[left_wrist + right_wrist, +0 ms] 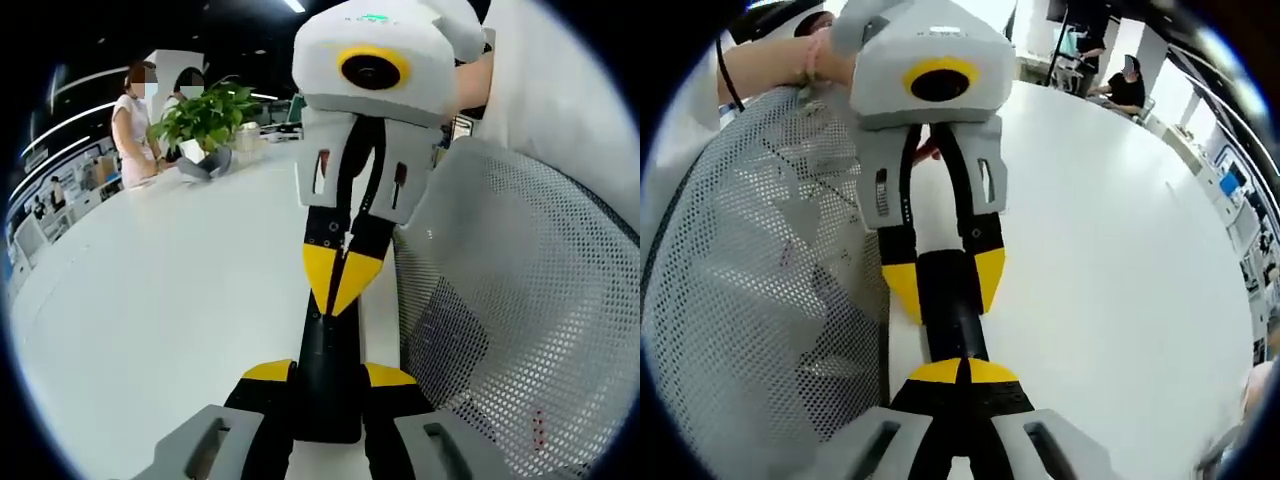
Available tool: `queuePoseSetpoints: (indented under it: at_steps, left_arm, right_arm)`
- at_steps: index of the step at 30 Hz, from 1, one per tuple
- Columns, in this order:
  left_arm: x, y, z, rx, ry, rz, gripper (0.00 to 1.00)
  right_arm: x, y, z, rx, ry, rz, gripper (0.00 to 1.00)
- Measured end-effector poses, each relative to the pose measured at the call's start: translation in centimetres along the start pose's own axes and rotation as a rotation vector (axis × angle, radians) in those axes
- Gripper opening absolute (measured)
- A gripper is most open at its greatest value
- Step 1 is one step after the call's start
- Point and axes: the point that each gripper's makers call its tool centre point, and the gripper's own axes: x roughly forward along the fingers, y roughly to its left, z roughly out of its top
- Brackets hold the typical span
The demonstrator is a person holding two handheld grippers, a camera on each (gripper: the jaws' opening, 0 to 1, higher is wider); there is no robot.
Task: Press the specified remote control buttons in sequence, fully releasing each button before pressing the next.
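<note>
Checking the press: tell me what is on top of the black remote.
The right tool, tips shut together, sits over the black remote. The button under those tips is covered.

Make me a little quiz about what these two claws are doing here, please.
1. True or false: the left gripper clamps the black remote between its jaws.
2. The right gripper has its jaws: A wide open; B closed together, tips on the remote; C holding a cup.
3. Fill in: beside the white table stands a chair back made of ___.
Key: 1 true; 2 B; 3 mesh.
</note>
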Motion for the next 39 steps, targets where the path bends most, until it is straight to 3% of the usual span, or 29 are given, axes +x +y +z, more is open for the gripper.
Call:
queuePoseSetpoints:
  at_steps: [2, 5, 16, 24, 29, 33, 36, 39]
  left_arm:
    - [0.0, 0.0, 0.0, 0.000, -0.001, 0.001, 0.25]
    - [0.0, 0.0, 0.0, 0.001, 0.000, 0.002, 0.25]
    - [0.0, 0.0, 0.1, -0.003, -0.002, 0.001, 0.25]
    - [0.0, 0.1, 0.0, -0.004, -0.003, 0.001, 0.24]
    - [0.0, 0.1, 0.0, -0.008, -0.004, 0.000, 0.24]
    - [0.0, 0.1, 0.0, -0.008, -0.004, 0.001, 0.24]
    - [0.0, 0.1, 0.0, -0.008, -0.003, 0.000, 0.24]
    - [0.0, 0.1, 0.0, -0.007, -0.002, -0.003, 0.24]
  right_arm:
    - [-0.1, -0.2, 0.0, 0.076, -0.020, 0.027, 0.00]
    - [-0.2, -1.2, -0.1, 0.038, -0.013, -0.015, 0.00]
    - [0.4, -1.1, 0.3, 0.038, 0.033, 0.036, 0.00]
    - [0.7, -1.5, 0.1, 0.223, 0.127, 0.084, 0.00]
    - [0.9, -2.0, 0.1, 0.269, 0.156, 0.097, 0.00]
    - [0.8, -1.8, 0.1, 0.201, 0.118, 0.085, 0.00]
    - [0.7, -2.0, 0.0, 0.273, 0.082, 0.044, 0.00]
    - [0.7, -1.8, 0.1, 0.242, 0.070, 0.027, 0.00]
